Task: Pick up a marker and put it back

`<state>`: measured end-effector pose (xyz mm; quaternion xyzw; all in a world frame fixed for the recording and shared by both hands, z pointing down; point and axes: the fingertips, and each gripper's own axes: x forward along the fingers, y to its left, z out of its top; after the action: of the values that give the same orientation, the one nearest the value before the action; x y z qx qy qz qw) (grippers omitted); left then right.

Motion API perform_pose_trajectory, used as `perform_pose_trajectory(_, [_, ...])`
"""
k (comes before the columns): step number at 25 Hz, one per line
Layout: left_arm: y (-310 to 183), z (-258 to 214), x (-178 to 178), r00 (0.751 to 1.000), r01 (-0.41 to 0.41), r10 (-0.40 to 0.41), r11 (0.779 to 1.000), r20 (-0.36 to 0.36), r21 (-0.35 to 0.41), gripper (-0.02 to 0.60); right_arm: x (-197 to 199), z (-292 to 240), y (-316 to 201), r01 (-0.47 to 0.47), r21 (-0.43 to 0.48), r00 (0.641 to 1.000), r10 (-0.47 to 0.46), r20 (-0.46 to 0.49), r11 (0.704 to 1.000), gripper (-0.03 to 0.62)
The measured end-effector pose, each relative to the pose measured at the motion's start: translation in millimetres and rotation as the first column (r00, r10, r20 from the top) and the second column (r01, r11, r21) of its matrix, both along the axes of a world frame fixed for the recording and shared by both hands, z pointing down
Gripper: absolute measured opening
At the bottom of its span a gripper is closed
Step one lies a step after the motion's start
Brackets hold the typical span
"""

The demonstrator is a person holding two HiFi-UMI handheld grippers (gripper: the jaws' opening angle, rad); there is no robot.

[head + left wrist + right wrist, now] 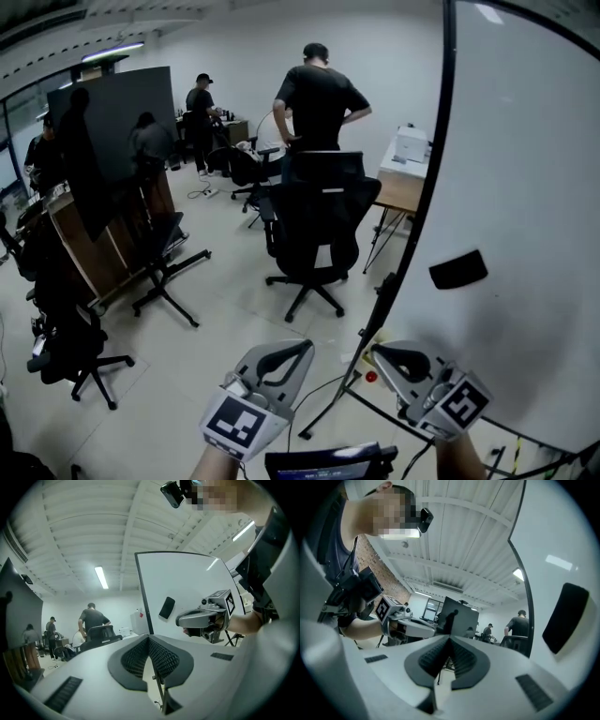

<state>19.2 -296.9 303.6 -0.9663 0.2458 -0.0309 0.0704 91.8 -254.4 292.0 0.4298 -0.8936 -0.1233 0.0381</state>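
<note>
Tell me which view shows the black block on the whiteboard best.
Right gripper view: the black block looms largest and clearest there. Head view shows the block smaller, tilted on the whiteboard; left gripper view shows it small and distant.

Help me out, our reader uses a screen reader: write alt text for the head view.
Two handheld grippers, left gripper and right gripper, point forward with jaws shut and empty, beside a large whiteboard on the right carrying a black eraser. Beyond them, a black office chair stands, and a person in black stands facing away.
</note>
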Motion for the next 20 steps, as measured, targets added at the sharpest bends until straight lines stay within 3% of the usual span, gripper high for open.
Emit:
perform_pose_trajectory(7, [22, -6, 13, 0.999, 0.042, -0.042, 0.999, 0.007, 0.008, 0.0, 15, -3, 20, 0.046, 0.015, 0.999, -0.047, 0.01, 0.999, 0.012])
perform_pose_trajectory(11, [45, -14, 37, 0.997, 0.063, -0.066, 0.997, 0.049, 0.051, 0.0, 37, -1, 39, 0.078, 0.008, 0.996, -0.078, 0.032, 0.997, 0.012])
perform_pose_trajectory(20, [102, -19, 89, 0.991, 0.121, -0.124, 0.99, 0.048, 0.067, 0.0, 72, 6, 95, 0.21, -0.008, 0.978, -0.21, 0.002, 0.978, 0.012])
